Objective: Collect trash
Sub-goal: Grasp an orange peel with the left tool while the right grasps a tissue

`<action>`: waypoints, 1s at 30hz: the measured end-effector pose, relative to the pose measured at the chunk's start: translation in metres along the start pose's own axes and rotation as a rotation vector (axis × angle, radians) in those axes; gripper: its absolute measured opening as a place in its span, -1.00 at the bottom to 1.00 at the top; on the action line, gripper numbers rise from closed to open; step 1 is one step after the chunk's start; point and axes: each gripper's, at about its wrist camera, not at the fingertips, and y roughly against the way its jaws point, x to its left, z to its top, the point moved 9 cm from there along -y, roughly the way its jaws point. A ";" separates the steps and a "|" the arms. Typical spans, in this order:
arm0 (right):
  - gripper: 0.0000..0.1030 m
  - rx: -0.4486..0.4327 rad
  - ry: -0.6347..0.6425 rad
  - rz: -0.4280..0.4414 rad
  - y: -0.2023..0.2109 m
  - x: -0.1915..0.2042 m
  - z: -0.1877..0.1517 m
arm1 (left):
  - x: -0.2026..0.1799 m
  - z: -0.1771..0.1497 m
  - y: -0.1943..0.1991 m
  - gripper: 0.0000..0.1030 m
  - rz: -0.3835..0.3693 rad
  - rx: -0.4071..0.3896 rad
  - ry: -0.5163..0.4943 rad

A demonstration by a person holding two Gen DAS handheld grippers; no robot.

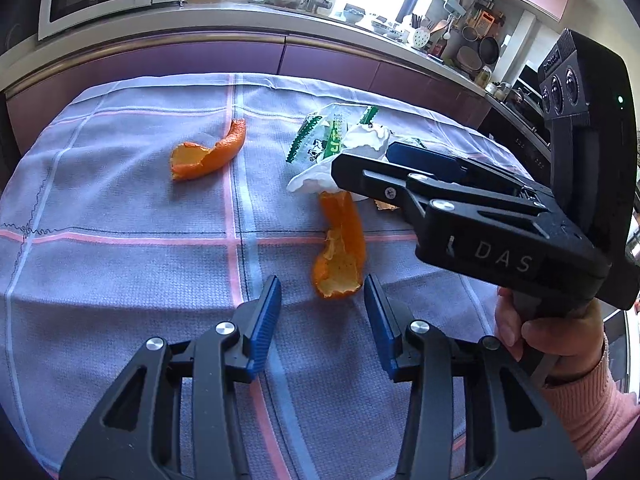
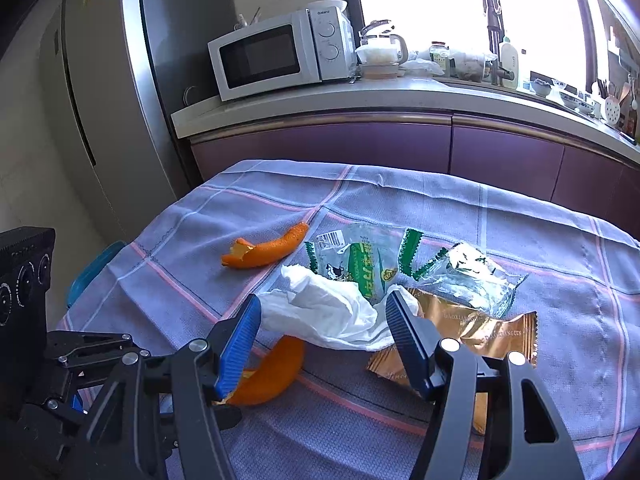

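Trash lies on a checked purple cloth (image 1: 120, 208). In the left wrist view, an orange peel (image 1: 340, 256) lies just ahead of my open left gripper (image 1: 322, 292); a second peel (image 1: 208, 152) lies farther left. My right gripper (image 2: 320, 312) is open, its fingers either side of a crumpled white tissue (image 2: 324, 312), which also shows in the left wrist view (image 1: 312, 180). Beyond it lie a green and clear wrapper (image 2: 360, 260), a silver-green wrapper (image 2: 476, 280) and a gold wrapper (image 2: 472, 328). The near peel (image 2: 272, 376) sits under the right gripper's left finger.
A kitchen counter (image 2: 360, 96) with a microwave (image 2: 280, 56) and jars runs behind the table. A fridge (image 2: 100, 100) stands to the left. A blue stool (image 2: 92, 272) shows past the table's left edge. The right gripper's body (image 1: 500, 216) hangs over the table's right side.
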 end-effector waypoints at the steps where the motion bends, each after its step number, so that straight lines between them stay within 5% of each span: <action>1: 0.15 0.003 0.004 0.002 -0.001 0.001 0.000 | -0.001 0.000 0.000 -0.26 -0.003 0.001 0.001; 4: -0.09 0.014 0.003 0.016 -0.003 0.001 -0.001 | -0.003 0.000 -0.004 -0.50 -0.005 0.012 0.000; 8: -0.40 0.017 -0.005 0.031 -0.003 0.001 -0.002 | -0.003 0.001 -0.005 -0.55 0.001 0.009 -0.003; 16: -0.71 0.004 -0.041 0.063 0.005 -0.002 -0.004 | 0.000 0.000 0.003 -0.68 0.004 -0.009 -0.011; 30: -0.75 -0.044 -0.089 0.111 0.025 0.007 -0.001 | 0.013 -0.006 0.035 -0.71 0.034 -0.074 -0.030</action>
